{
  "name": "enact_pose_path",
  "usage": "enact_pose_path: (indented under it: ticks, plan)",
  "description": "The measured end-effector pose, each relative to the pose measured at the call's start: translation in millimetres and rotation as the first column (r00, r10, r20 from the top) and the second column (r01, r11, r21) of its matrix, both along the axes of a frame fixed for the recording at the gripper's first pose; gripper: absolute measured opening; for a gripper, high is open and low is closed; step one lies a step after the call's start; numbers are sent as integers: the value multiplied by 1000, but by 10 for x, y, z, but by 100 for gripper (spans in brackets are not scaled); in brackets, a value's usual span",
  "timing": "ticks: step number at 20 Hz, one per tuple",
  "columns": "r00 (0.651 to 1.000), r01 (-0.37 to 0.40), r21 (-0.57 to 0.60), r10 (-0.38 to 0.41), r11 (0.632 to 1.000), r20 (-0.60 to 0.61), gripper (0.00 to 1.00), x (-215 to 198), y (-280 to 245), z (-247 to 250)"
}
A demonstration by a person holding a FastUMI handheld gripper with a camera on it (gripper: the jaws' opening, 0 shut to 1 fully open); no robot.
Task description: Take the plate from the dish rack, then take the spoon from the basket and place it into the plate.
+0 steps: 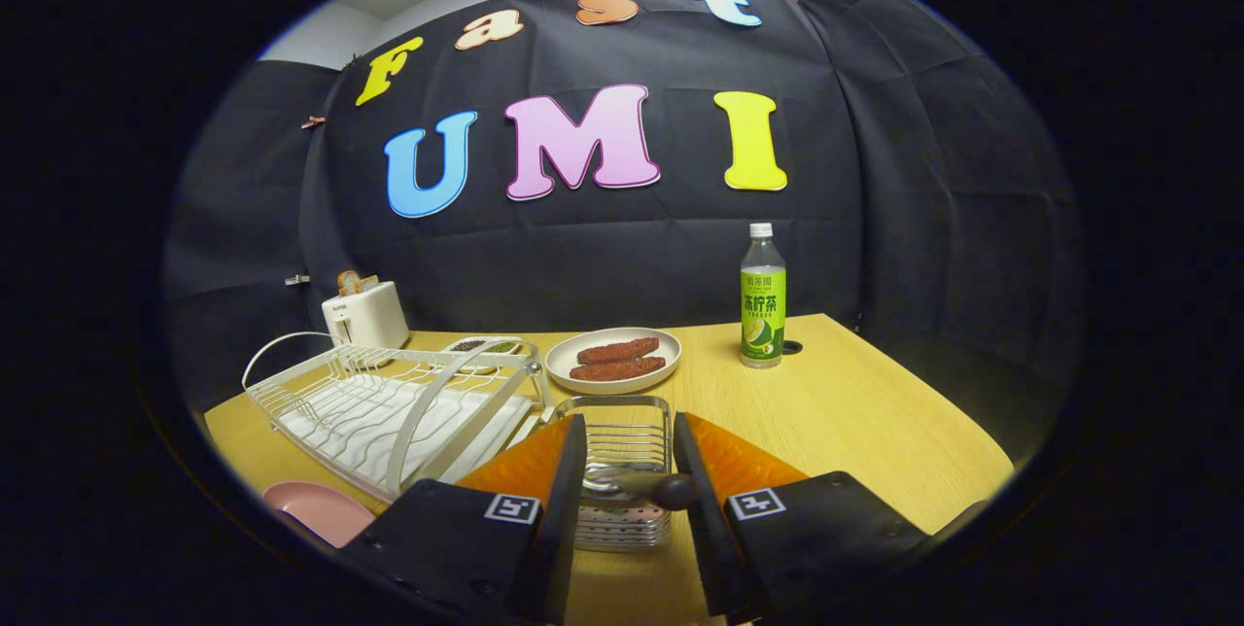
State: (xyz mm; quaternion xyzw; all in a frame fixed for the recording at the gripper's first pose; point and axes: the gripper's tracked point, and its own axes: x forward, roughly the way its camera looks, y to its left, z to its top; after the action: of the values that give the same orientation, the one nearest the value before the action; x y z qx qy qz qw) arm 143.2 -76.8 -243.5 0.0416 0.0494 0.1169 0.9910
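My gripper is low over the near end of the wire basket. The spoon, with a metal bowl and a dark handle end, lies crosswise between the fingers. Its handle end presses against the right finger and its metal part reaches the left one, so the gripper is shut on it. The pink plate lies flat on the table beside the left finger, in front of the white dish rack. The rack's slots hold no dishes.
A white toaster stands behind the rack, with a small dish next to it. Beyond the basket sits a cream plate with two brown sausages. A green-labelled bottle stands further right. Bare wooden table stretches to the right.
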Motion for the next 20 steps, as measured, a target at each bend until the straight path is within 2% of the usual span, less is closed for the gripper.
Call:
enact_pose_path:
  ticks: [2, 4, 5, 12, 20]
  plan:
    - [1000, 14, -14, -14, 1000, -4, 53, 47, -20, -18]
    - [1000, 31, -8, -30, 1000, 3, 33, 16, -79, 65]
    - [999, 35, -10, -35, 999, -1, 29, 35, -72, 23]
    - [1000, -26, -16, 26, 1000, -4, 18, -9, 164, 66]
    - [999, -17, 0, 17, 1000, -28, 14, 143, 76, 346]
